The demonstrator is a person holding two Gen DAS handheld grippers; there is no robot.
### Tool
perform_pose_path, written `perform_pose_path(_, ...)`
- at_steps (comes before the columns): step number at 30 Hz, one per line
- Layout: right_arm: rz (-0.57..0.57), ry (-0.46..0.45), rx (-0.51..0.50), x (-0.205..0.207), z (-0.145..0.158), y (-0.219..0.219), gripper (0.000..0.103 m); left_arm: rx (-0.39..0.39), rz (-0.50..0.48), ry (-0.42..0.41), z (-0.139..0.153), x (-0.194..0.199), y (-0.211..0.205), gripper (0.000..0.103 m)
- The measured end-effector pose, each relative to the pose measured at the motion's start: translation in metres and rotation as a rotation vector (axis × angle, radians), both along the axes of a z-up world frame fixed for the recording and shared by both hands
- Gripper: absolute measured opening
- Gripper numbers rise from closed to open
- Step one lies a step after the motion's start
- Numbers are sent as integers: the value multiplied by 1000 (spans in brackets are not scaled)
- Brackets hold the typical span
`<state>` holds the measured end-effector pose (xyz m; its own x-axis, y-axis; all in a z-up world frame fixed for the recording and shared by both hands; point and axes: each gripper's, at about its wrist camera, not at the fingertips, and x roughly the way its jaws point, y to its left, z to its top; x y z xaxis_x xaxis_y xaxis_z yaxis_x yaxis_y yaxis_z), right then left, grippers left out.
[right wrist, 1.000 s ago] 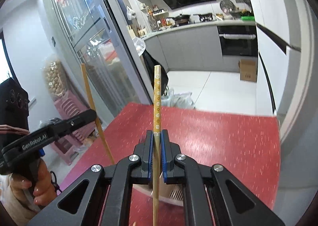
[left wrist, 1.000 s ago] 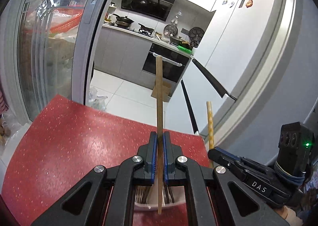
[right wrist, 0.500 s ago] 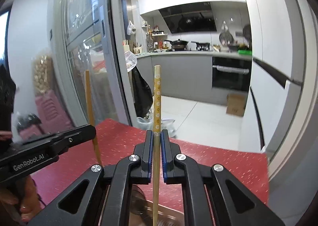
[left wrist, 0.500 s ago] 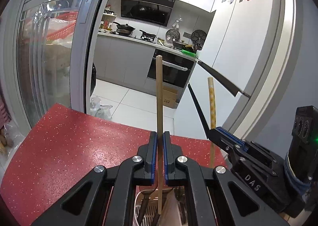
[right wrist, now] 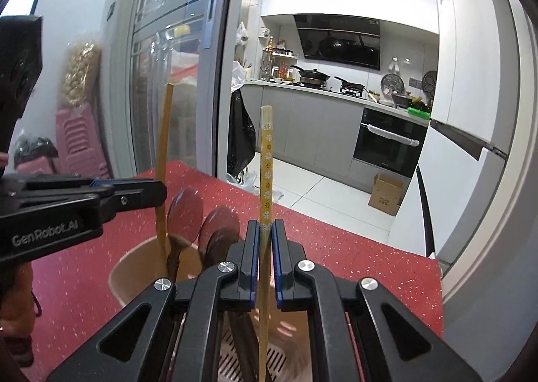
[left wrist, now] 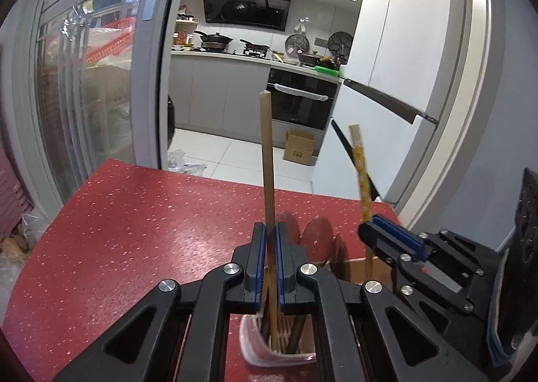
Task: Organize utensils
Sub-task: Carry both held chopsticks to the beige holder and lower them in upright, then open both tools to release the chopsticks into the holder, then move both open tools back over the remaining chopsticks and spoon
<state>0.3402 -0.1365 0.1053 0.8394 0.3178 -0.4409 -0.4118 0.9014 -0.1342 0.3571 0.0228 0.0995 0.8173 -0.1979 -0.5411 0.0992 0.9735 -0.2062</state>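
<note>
My left gripper (left wrist: pixel 269 241) is shut on a plain wooden chopstick (left wrist: pixel 266 163) that stands upright. Its lower end dips into a beige utensil holder (left wrist: pixel 252 345) on the red table (left wrist: pixel 134 230). My right gripper (right wrist: pixel 265 237) is shut on a yellow flower-patterned chopstick (right wrist: pixel 266 163), also upright, with its lower end inside the holder (right wrist: pixel 131 264) above the perforated bottom. Two dark brown spoons (right wrist: pixel 185 207) stand in the holder between both grippers. Each view shows the other gripper alongside: the right gripper (left wrist: pixel 370 230) and the left gripper (right wrist: pixel 158 188).
The red table ends at a far edge (right wrist: pixel 370 241), with white kitchen floor and a cardboard box (left wrist: pixel 297 146) beyond. A glass sliding door (left wrist: pixel 84 96) stands on the left, a white fridge (left wrist: pixel 403 79) on the right. A person's hand (right wrist: pixel 16 298) grips the left handle.
Both grippers have come down with their chopsticks. The holder and the spoon bowls have risen into view, and the chopstick ends now sit inside the holder.
</note>
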Motion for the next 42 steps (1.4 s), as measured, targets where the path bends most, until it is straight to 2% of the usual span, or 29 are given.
perform_pose_path(6, 19, 43, -1, -3, -4, 1, 8, 11, 1, 42, -6, -3, 1, 34)
perform_pose_path(13, 25, 106, 10, -2, -8, -2, 9, 13, 16, 53, -5, -19, 9, 34)
perform_pose_path(15, 26, 128, 15, -2, -7, -4, 15, 15, 19, 58, -4, -27, 12, 34)
perform_pose_path(17, 13, 120, 20, -5, -5, -7, 29, 22, 19, 69, -5, -37, 15, 34)
perform_pose_path(24, -15, 129, 50, -28, 8, -18, 40, 28, 16, 118, -18, -79, 24, 34)
perform_pose_path(28, -14, 158, 57, -53, 12, -23, 49, 68, 51, 175, -30, -102, 29, 34)
perform_pose_path(31, -13, 206, 63, -69, 9, -25, 53, 81, 49, 219, -41, -120, 31, 34)
perform_pose_path(35, -30, 331, 93, -92, -7, -29, 56, 121, 67, 262, -57, -145, 33, 34)
perform_pose_path(42, -106, 494, 102, -129, -47, -36, 56, 90, 75, 346, -88, -187, 39, 34)
